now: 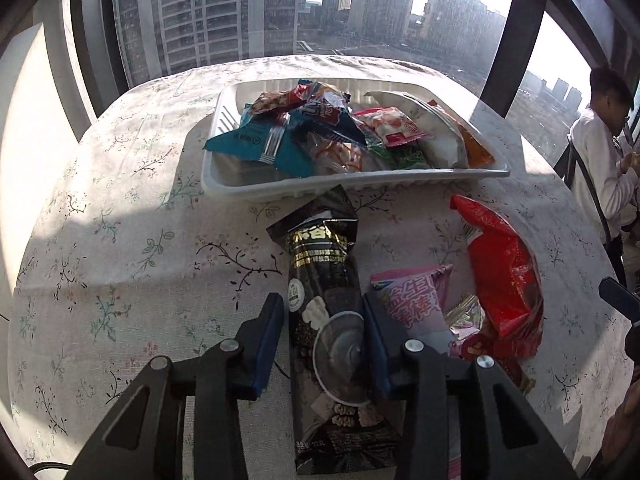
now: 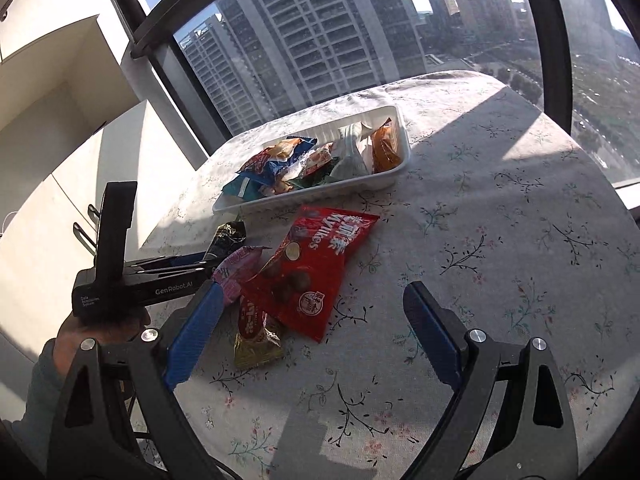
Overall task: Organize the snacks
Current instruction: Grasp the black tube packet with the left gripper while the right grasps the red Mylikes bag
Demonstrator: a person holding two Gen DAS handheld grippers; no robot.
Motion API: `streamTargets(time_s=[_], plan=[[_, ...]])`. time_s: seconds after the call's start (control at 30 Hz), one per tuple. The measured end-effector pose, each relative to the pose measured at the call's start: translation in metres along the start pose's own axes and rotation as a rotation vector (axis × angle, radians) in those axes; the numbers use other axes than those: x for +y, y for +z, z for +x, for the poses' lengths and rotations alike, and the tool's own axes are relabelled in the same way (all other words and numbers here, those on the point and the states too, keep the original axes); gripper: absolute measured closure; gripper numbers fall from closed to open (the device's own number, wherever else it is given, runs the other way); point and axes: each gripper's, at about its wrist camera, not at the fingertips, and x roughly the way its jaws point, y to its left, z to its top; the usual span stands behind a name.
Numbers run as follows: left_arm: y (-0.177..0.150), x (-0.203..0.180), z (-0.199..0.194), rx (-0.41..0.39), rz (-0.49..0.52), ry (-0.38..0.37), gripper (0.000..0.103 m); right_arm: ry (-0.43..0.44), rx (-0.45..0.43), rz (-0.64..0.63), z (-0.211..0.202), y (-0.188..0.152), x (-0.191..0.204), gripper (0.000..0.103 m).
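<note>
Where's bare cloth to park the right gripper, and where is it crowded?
Free: the tablecloth right of the red bag and the white tray, under the open right gripper. Also bare left of the black packet held in the left gripper. Crowded: the tray's interior, and the pink packet cluster by the red bag.

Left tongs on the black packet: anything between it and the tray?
Nothing visible blocks it. The black packet lies between the left tongs with its far end almost at the near rim of the white tray. The red bag and pink packet lie off to its right, out of the path.
</note>
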Motion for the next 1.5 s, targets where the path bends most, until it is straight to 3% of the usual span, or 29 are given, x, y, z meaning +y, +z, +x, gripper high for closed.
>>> streamTargets(time_s=[0.17,0.3,0.43,0.73,1.03,1.23,1.3,1.5], plan=[[-0.003,-0.007,0.000,-0.006,0.068,0.020,0.064,-0.015,0.013,-0.015,0.003,-0.004,0.003,0.012],[-0.004,-0.007,-0.001,-0.001,0.098,-0.009,0.073,-0.022,0.043,-0.021,0.011,-0.006,0.006,0.012],[-0.008,-0.005,-0.006,-0.004,0.118,-0.027,0.076,-0.038,0.073,-0.039,0.020,-0.005,0.012,0.012],[-0.025,0.019,-0.044,-0.082,0.057,-0.088,0.077,-0.014,0.165,0.026,0.058,0.015,0.010,0.012],[-0.033,0.035,-0.073,-0.138,0.013,-0.126,0.077,-0.069,0.230,0.025,0.103,0.037,0.019,0.012],[-0.034,0.038,-0.075,-0.144,0.004,-0.143,0.077,-0.138,0.263,-0.060,0.127,0.035,0.034,0.038],[-0.033,0.039,-0.076,-0.148,-0.001,-0.149,0.077,-0.135,0.259,-0.076,0.128,0.034,0.036,0.054],[-0.030,0.042,-0.079,-0.156,-0.007,-0.159,0.077,-0.106,0.258,-0.081,0.127,0.034,0.035,0.067]])
